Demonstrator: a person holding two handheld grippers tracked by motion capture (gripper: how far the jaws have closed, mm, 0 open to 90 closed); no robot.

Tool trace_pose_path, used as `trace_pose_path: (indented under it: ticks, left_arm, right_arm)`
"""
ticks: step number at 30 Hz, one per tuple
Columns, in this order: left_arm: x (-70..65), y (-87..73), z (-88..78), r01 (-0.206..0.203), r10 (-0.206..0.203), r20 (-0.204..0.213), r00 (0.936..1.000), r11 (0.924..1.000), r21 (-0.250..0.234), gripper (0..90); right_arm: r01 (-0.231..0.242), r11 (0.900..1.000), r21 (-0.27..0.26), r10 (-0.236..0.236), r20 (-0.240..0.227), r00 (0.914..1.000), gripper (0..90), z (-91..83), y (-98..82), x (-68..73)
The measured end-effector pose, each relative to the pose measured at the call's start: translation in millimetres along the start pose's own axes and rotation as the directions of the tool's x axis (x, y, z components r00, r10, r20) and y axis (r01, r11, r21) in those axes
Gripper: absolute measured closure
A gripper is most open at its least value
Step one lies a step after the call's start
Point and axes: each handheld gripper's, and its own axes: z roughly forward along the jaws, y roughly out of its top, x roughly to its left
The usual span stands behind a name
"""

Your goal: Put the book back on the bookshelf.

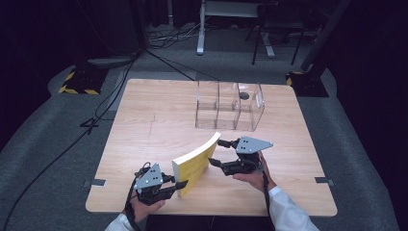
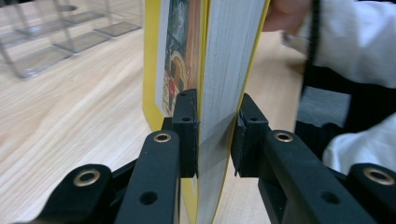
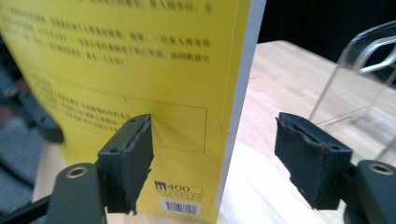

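Dark room all round, with cables on grey floor behind a light wood table [image 1: 144,115]. From the high view, a yellow book [image 1: 195,163] stands on edge near the table's front edge, roughly mid-width and bowed a bit. Left gripper [image 1: 175,185] sits at the book's near end, right gripper [image 1: 215,152] at its far end. A clear rack [image 1: 230,106] with dividers stands toward the table's back edge, right of centre, well apart from the book.

Left gripper view: left gripper [image 2: 215,135] is clamped on the book [image 2: 224,70], one pad on each side of the page block and pressing into the covers. Rack [image 2: 56,32] is off in the top left corner, and a white sleeve [image 2: 359,42] shows on the right.

Right gripper view: right gripper [image 3: 214,156] has its jaws spread apart, with the book's [image 3: 140,70] edge between them. The left pad [image 3: 133,161] looks to be just against the back cover, the other one hangs free. Rack [image 3: 364,74] is on the right.
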Motion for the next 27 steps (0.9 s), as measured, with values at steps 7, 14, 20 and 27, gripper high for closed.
trace_pose_path:
  ticks: [7,14,20,27]
  left_arm:
    - [5.1,2.1,1.2,-0.023,0.022,0.073,0.9971,0.9996,0.015,74.3]
    - [10.6,1.6,-4.4,-0.033,0.033,-0.005,0.9994,0.9991,0.026,74.6]
    - [14.7,4.0,-5.6,-0.055,0.059,-0.059,0.9966,0.9968,0.057,68.1]
    - [19.0,7.4,-1.9,-0.060,0.061,-0.013,0.9981,0.9963,0.061,64.9]
  right_arm:
    - [0.023,0.999,0.041,-0.016,-0.164,0.9864,27.7,2.1,-6.5,-6.7]
    - [0.075,0.996,0.052,-0.065,-0.179,0.9816,47.0,4.9,-11.6,-0.8]
    - [0.104,0.994,0.025,-0.095,-0.243,0.9654,59.6,-6.8,-16.1,-0.1]
    - [0.155,0.988,-0.001,-0.148,-0.310,0.9393,67.9,-24.6,-23.4,11.4]
